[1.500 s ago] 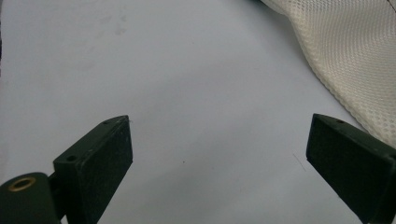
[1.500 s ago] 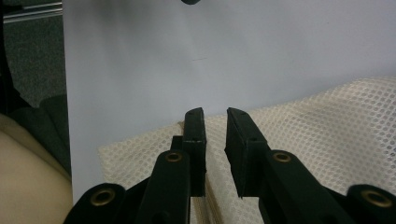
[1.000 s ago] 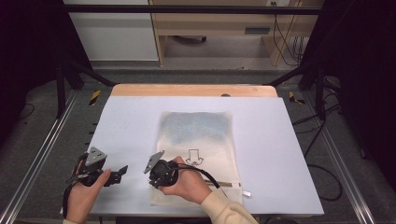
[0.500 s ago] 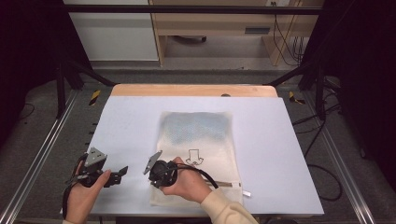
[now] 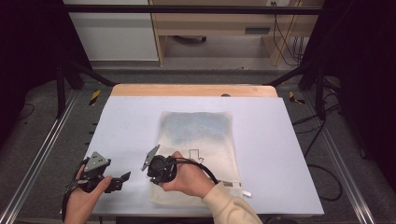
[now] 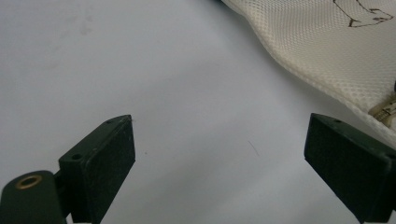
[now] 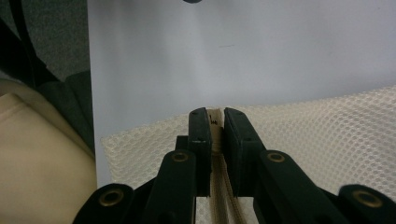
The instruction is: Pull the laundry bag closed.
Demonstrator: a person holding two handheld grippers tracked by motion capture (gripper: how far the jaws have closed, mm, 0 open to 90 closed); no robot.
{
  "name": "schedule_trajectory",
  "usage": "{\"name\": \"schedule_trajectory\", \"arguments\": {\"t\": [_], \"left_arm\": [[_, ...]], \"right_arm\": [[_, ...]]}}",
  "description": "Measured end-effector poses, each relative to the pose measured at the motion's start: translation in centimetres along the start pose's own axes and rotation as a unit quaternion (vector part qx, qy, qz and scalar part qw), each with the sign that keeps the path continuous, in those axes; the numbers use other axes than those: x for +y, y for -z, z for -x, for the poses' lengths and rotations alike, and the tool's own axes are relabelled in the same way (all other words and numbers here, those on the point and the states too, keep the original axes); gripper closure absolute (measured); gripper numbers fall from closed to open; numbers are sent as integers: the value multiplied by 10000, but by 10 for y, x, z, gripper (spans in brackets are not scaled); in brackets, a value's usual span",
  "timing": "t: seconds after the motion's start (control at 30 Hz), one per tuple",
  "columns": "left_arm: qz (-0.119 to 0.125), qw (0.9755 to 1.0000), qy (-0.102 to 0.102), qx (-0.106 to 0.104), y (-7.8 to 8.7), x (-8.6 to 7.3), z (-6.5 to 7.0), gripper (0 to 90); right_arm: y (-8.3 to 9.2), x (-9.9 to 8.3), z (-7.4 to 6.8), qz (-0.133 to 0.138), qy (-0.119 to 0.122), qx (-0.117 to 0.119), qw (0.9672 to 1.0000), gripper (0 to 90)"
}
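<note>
Lying flat: one mesh bag (image 5: pixel 201 154). Right tool (image 7: pixel 215 122) pinching its zipper (image 7: pixel 217 179); left tool (image 6: pixel 219 158) agape.

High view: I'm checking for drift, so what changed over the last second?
Nothing visibly changed. The right gripper stays clamped on the mesh bag at its zipper, and the left gripper rests open on the table beside the bag.
</note>
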State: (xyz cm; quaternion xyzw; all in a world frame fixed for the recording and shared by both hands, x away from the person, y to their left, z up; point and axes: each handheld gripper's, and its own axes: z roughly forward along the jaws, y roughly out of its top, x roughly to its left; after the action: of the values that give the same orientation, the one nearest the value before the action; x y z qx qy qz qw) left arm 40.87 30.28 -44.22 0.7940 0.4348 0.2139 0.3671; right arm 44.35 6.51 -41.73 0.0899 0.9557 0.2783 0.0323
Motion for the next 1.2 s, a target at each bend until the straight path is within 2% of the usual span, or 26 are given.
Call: {"name": "schedule_trajectory", "arguments": {"t": [0.37,0.5,0.8,0.93,1.13,1.17,1.2], "left_arm": [[-257,9994,-242,-70,-2,-3,7,87],[-310,9991,-236,-156,-5,-4,7,90],[-297,9985,-303,-332,-6,-4,17,91],[-258,9981,-284,-489,-6,-3,22,96],[-208,9961,-244,-826,-10,-2,32,121],[-217,9951,-224,-941,-11,-1,37,128],[-217,9951,-224,-941,-11,-1,37,131]], "right_arm": [[6,16,4,-571,99,97,9983,816],[11,24,5,-728,150,103,9972,816],[11,22,6,-719,163,107,9972,816],[7,21,6,-724,174,134,9971,816],[2,16,8,-610,115,184,9979,816],[1,14,8,-577,82,173,9982,816],[1,14,8,-577,82,173,9982,816]]}}
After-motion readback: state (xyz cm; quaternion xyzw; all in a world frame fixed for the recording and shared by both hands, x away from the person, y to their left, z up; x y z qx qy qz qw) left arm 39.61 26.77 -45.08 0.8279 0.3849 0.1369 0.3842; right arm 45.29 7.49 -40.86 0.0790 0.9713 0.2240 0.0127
